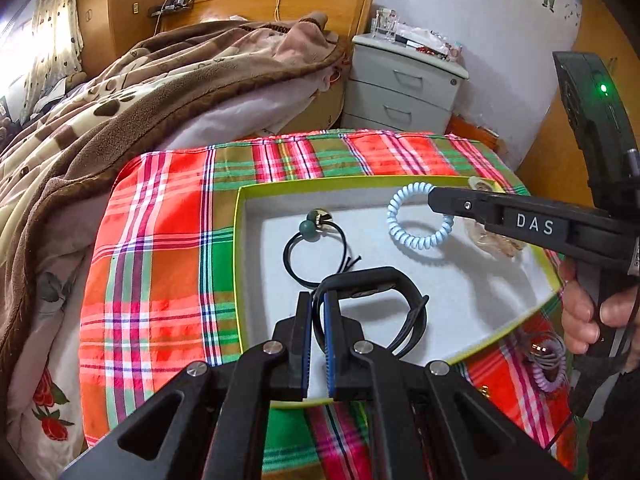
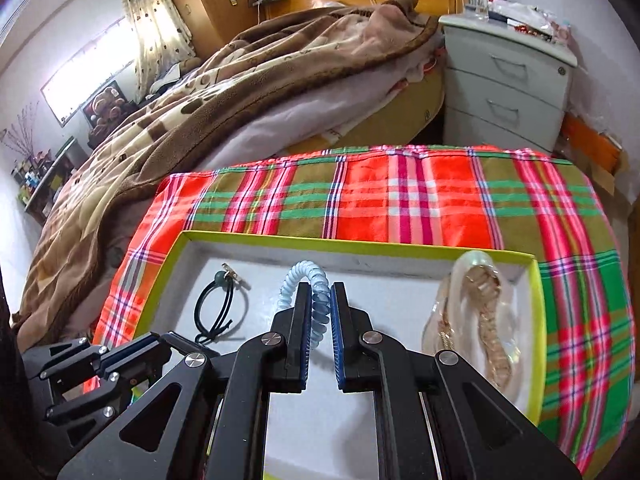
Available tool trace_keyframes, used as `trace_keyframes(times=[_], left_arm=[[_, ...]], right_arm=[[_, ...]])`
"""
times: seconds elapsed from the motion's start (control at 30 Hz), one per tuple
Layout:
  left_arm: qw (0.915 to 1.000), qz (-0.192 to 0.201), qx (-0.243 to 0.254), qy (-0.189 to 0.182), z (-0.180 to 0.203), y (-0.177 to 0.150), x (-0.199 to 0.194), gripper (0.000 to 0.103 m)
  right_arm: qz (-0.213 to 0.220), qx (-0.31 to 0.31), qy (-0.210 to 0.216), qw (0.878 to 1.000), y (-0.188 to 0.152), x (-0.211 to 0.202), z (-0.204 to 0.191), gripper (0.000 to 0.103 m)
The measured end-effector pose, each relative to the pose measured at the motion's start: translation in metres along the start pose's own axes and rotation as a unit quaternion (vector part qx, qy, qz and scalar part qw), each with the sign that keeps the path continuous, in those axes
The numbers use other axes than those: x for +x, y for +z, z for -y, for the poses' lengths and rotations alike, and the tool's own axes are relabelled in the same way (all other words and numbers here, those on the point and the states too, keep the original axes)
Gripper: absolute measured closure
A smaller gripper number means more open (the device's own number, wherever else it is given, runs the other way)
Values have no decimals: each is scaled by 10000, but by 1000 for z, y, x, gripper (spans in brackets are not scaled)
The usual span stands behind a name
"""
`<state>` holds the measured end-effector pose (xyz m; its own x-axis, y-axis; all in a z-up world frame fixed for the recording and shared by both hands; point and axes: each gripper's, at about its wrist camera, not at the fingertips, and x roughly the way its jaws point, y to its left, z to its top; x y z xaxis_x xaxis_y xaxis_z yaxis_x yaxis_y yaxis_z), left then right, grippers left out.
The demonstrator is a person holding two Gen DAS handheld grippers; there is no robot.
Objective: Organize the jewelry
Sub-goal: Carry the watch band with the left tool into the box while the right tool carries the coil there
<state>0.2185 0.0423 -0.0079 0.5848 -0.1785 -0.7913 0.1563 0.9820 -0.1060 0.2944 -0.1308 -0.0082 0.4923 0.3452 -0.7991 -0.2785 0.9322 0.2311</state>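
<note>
A shallow tray [image 1: 240,264] with a yellow-green rim and white floor lies on a plaid cloth. My left gripper [image 1: 318,300] is shut on a black wristband [image 1: 384,280] over the tray's near part. My right gripper [image 2: 321,290] is shut on a pale blue spiral hair tie [image 2: 308,274]. The left wrist view shows this tie [image 1: 416,240] hanging from the right gripper [image 1: 434,197] above the tray floor. A black hair tie [image 1: 316,254] with green and gold beads lies in the tray, and so does a clear bag holding a gold chain [image 2: 486,320].
A purple spiral hair tie [image 1: 549,364] lies on the plaid cloth [image 1: 152,280] to the right of the tray, near a hand [image 1: 580,320]. A bed with a brown blanket [image 2: 200,112] is on the left. A grey nightstand [image 2: 504,80] stands behind.
</note>
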Motion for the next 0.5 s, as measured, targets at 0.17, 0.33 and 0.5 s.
trace_keyframes(times=[0.17, 0.33, 0.5], left_arm=[[9999, -94, -61, 20, -5, 1, 11, 97], [9998, -177, -91, 50, -6, 0, 19, 97], [9998, -188, -112, 31, -8, 1, 22, 97]], right_arm=[[-120, -116, -88, 9998, 3, 11, -3, 93], [-139, -267, -300, 9991, 4, 17, -5, 93], [-142, -438, -519, 9976, 4, 22, -7, 93]])
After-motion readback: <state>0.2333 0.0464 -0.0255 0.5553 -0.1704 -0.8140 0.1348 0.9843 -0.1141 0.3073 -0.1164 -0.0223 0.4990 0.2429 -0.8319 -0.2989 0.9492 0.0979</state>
